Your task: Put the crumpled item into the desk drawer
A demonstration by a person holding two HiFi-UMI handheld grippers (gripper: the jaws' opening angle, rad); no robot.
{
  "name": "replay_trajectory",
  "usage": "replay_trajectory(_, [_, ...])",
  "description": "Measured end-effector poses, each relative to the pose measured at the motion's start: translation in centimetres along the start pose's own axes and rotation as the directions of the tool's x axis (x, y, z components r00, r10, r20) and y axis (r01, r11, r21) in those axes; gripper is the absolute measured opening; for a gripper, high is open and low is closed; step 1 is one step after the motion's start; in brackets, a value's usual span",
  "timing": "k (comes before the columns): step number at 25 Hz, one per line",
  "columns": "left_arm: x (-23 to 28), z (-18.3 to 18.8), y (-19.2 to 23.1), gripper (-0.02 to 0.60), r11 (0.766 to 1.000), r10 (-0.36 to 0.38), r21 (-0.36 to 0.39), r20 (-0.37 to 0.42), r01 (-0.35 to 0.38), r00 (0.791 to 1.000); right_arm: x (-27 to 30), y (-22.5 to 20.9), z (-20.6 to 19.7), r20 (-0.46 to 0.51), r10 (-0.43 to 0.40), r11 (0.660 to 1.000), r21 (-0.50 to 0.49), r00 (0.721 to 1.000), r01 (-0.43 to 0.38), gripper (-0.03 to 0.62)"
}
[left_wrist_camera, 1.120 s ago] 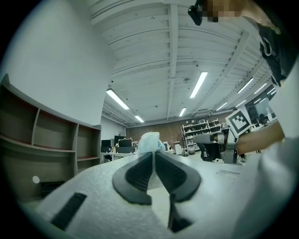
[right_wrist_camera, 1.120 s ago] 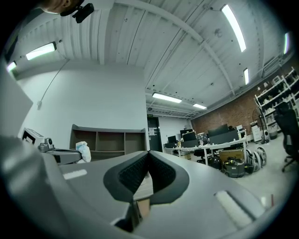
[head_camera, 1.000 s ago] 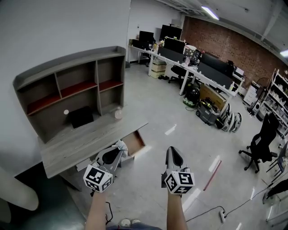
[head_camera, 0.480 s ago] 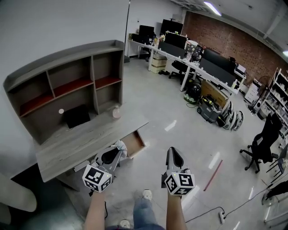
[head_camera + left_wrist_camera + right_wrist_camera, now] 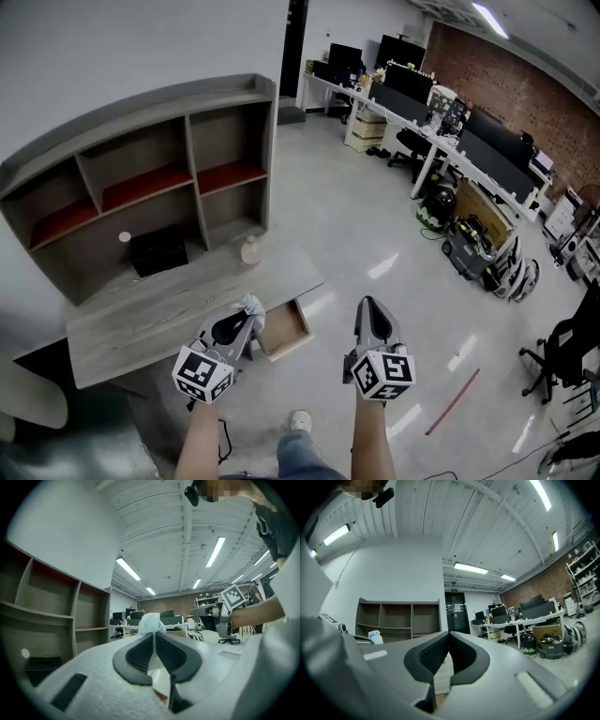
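Here left tongs [image 5: 247, 317] pinch the crumpled item [image 5: 151, 622], mostly hidden; right tongs [image 5: 367, 306] closed, empty

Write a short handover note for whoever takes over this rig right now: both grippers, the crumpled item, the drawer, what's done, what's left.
Left gripper: shut on the crumpled item, pinched at the jaw tips.
Right gripper: shut, empty, held out beside the left one.
Drawer: open, under the front edge of the desk.
Done: item in grip, drawer open.
Left: bring the item over the drawer, lower it in and release.
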State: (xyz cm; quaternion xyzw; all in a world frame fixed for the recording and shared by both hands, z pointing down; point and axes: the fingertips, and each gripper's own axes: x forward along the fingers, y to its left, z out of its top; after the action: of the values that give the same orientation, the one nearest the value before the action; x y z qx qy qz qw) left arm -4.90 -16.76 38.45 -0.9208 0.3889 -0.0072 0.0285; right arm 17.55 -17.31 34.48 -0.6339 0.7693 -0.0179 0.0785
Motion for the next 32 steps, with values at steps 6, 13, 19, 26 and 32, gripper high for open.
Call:
replay_trajectory(6, [6.6,-1.0,3.0,0.022,0.997,0.071,-0.013,-0.017,-0.071,0.997,8.3,-3.1,-0.7,-0.042,0.099,0.995,-0.015,0.994,-0.100,0.012])
replay_trajectory(13, [10.4,-3.9,5.4,0.023,0.991,0.130,-0.016,-0.050,-0.131,0.990,14.3,-3.6,-3.9,-0.095,0.204,0.979,-0.002,0.974,-0.205,0.012])
replay_trajectory(19, [11.0,-6.8,5.3,0.023,0.990,0.122,-0.053,-0.121,-0.129,0.985,15.9,-1.6,-7.2,-0.164,0.251,0.968,0.023,0.954,-0.251,0.012])
replay_trajectory(26, [12.6,-13.3,4.4,0.023,0.983,0.121,-0.113,-0.216,-0.148,0.969,16.3,-1.2,-12.8,-0.250,0.268,0.963,0.052,0.931,-0.263,0.012])
replay_trajectory(32, [14.3,-22.2,2.8,0.022,0.966,0.112,-0.184,-0.347,-0.184,0.931,15.0,-1.8,-20.2,-0.361,0.267,0.963,0.065,0.893,-0.262,0.012])
